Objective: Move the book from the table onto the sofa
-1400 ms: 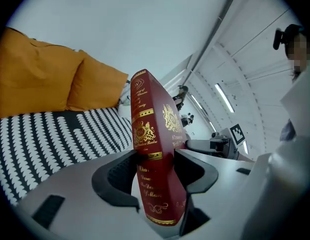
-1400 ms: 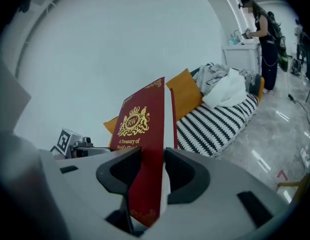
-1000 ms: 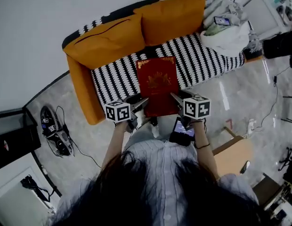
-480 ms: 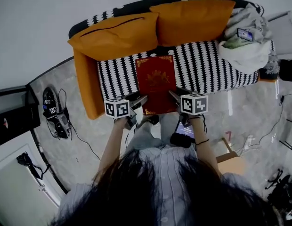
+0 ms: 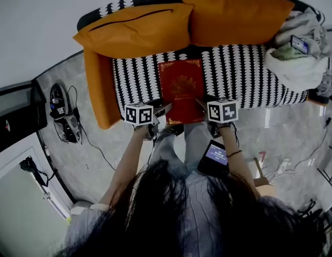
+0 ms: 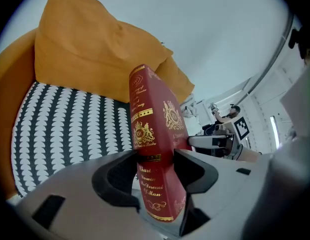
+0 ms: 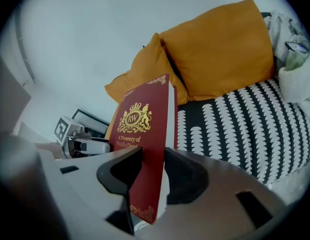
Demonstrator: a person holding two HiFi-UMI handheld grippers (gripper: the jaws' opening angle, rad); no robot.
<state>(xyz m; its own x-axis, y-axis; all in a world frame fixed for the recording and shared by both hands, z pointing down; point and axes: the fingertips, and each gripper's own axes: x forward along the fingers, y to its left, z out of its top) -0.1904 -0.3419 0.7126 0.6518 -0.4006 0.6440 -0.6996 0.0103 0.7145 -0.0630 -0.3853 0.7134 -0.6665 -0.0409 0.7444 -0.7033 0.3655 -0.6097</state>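
A red hardback book [image 5: 181, 87] with gold print is held flat over the sofa's black-and-white striped seat [image 5: 134, 84]. I cannot tell whether it touches the seat. My left gripper [image 5: 164, 110] is shut on the book's near left corner, at the spine [image 6: 154, 129]. My right gripper [image 5: 200, 104] clamps the near right corner, its jaws closing with the cover [image 7: 140, 134] and page edge between the pads. Each gripper shows in the other's view: the right gripper [image 6: 215, 142] and the left gripper [image 7: 87, 145].
Two orange cushions [image 5: 136, 30] [image 5: 238, 16] lean on the sofa back, and an orange armrest [image 5: 99, 92] bounds the seat's left. A pile of clothes with a phone [image 5: 297, 58] fills the right end. A phone [image 5: 214, 157] hangs at the person's waist. Cables and gear [image 5: 63, 121] lie on the floor.
Both grippers have sunk with the book toward the sofa seat, and the book now lies further in over the stripes. The grip of each has stayed on the book.
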